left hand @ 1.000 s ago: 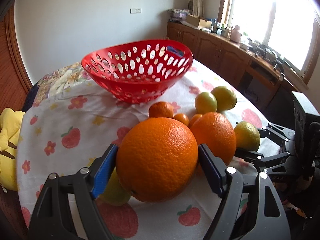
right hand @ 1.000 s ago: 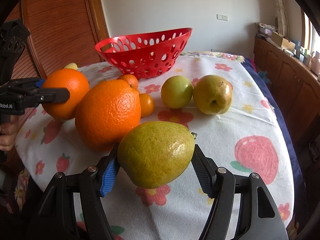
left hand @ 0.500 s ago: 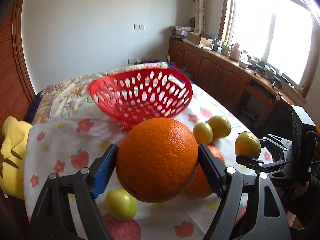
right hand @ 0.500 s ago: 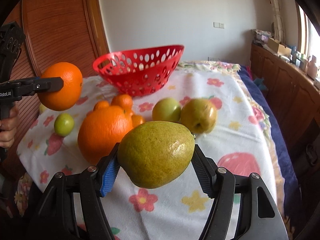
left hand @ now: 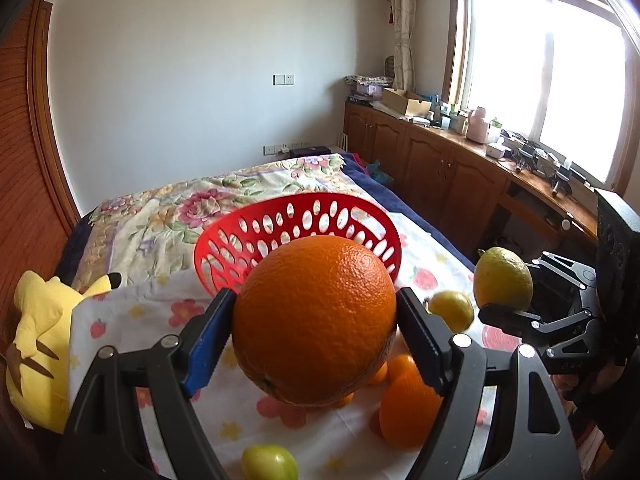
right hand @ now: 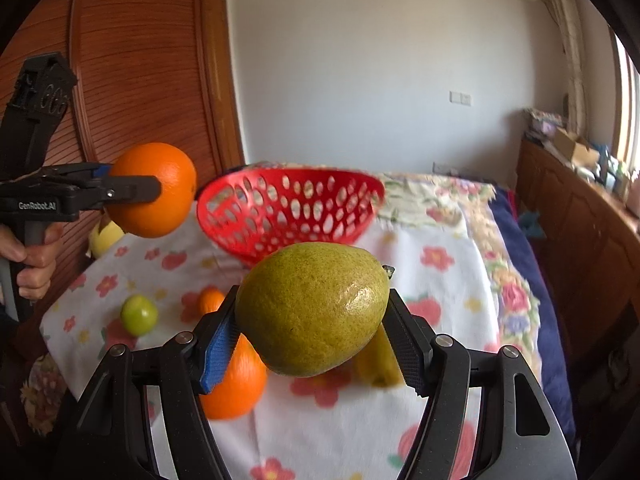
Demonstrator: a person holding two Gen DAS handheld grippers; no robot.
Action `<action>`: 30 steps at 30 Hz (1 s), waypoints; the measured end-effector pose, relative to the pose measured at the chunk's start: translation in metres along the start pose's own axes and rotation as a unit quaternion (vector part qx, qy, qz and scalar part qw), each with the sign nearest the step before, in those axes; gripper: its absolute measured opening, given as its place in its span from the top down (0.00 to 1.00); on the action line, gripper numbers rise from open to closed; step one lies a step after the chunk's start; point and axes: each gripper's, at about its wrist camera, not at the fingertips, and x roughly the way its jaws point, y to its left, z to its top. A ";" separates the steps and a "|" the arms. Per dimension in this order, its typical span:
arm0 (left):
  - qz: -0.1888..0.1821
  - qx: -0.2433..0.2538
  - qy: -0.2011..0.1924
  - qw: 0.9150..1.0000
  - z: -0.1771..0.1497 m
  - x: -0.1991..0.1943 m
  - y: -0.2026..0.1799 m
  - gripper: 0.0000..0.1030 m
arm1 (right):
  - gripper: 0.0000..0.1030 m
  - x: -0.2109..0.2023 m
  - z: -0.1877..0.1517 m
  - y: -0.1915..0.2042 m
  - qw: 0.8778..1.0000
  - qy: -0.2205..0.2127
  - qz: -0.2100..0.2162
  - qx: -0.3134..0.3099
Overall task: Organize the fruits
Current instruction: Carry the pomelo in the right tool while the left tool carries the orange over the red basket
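Two tongs loaded: my left gripper clamped large orange; right gripper clamped pear, both above tablecloth, near red basket.

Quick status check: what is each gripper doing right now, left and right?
Left gripper: closed on the large orange, held in the air.
Right gripper: closed on the yellow-green pear, also held in the air.

I see the basket on the tablecloth at the far end; loose fruit lies nearer me, one small fruit apart at left; a plush toy lies left of the cloth.
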 end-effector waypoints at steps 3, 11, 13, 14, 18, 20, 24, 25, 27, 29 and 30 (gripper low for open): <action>0.003 0.001 -0.002 1.000 0.009 0.009 0.004 0.23 | 0.32 0.008 0.016 0.003 1.000 -0.009 0.010 -0.011; 0.010 -0.002 0.006 1.000 0.024 0.040 0.014 0.23 | 0.32 0.040 0.047 0.009 0.999 -0.013 0.026 -0.035; 0.011 -0.005 0.013 1.000 0.025 0.050 0.018 0.23 | 0.32 0.047 0.053 0.009 0.999 -0.011 0.030 -0.038; 0.012 -0.007 0.016 1.000 0.025 0.053 0.020 0.23 | 0.32 0.049 0.055 0.008 0.999 -0.011 0.032 -0.040; 0.020 -0.010 0.036 0.999 0.022 0.073 0.025 0.23 | 0.32 0.065 0.065 0.008 0.998 -0.004 0.035 -0.050; 0.025 -0.009 0.044 0.999 0.021 0.081 0.026 0.23 | 0.32 0.074 0.067 0.008 0.998 0.001 0.039 -0.050; 0.030 -0.004 0.063 0.998 0.018 0.094 0.026 0.23 | 0.32 0.086 0.069 0.008 0.998 0.010 0.042 -0.052; 0.032 -0.001 0.066 0.997 0.017 0.096 0.025 0.23 | 0.32 0.089 0.069 0.008 0.998 0.013 0.044 -0.052; 0.036 0.007 0.079 0.996 0.016 0.103 0.023 0.23 | 0.32 0.095 0.071 0.009 0.997 0.018 0.045 -0.054; 0.044 0.017 0.088 0.995 0.015 0.110 0.020 0.23 | 0.32 0.100 0.072 0.011 0.997 0.022 0.046 -0.059; 0.045 0.022 0.094 0.994 0.013 0.113 0.019 0.23 | 0.32 0.103 0.072 0.011 0.997 0.024 0.046 -0.061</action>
